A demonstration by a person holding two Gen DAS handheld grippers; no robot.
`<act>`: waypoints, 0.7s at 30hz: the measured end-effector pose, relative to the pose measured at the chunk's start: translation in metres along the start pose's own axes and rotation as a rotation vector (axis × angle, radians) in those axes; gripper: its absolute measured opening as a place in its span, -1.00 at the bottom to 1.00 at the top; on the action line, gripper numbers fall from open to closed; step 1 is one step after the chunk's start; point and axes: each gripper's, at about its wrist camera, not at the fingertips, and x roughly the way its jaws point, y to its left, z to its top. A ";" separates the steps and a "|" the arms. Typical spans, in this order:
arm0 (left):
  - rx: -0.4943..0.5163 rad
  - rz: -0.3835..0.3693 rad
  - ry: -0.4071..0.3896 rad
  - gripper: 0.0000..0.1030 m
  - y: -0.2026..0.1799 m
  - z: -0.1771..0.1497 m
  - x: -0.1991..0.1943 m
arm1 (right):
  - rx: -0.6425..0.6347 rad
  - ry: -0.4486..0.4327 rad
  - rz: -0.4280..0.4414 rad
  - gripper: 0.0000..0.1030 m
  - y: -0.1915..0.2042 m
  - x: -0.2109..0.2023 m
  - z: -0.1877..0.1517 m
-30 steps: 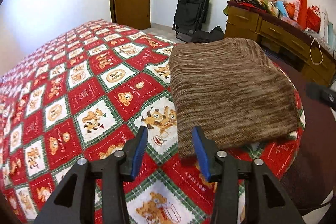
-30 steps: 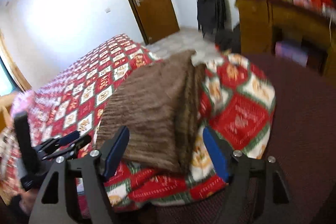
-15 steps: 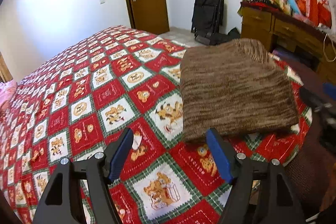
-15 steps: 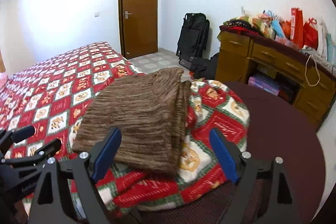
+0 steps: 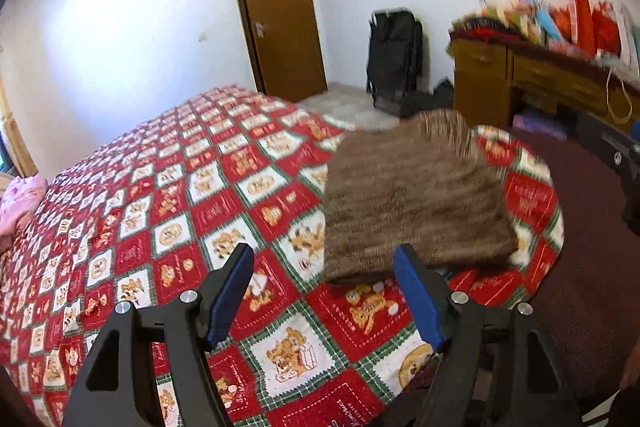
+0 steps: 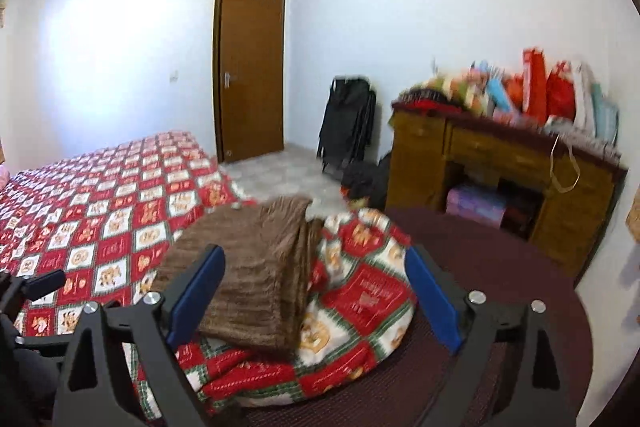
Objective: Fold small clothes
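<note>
A brown garment (image 5: 412, 199) right of centre in the left wrist view is soft ribbed knit cloth, matt and fuzzy, streaked light and dark. It lies on a printed cloth bedspread (image 5: 168, 211), matt, in red, white and green squares. The left gripper (image 5: 324, 291) at the bottom edge has matt black plastic arms, blue pads that look rubbery, and small shiny metal screws; the right gripper (image 6: 314, 291) is built alike. The door (image 6: 250, 75) upper centre and the dresser (image 6: 496, 163) at right are smooth brown wood with a dull sheen. The bags (image 6: 552, 93) on top look like glossy paper, though blur leaves that unsure. A dark maroon mat (image 6: 500, 307) at lower right looks coarse and woven.
</note>
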 end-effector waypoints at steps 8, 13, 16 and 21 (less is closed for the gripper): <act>-0.041 0.075 -0.229 0.43 0.016 0.020 -0.056 | -0.005 -0.107 0.046 0.93 0.007 -0.028 0.017; -0.051 0.086 -0.259 0.44 0.020 0.027 -0.068 | 0.022 -0.133 0.098 0.94 0.009 -0.038 0.020; -0.059 0.085 -0.263 0.44 0.022 0.027 -0.072 | 0.021 -0.161 0.090 0.98 0.009 -0.042 0.019; -0.045 0.091 -0.264 0.45 0.019 0.025 -0.074 | 0.023 -0.163 0.086 0.98 0.009 -0.041 0.018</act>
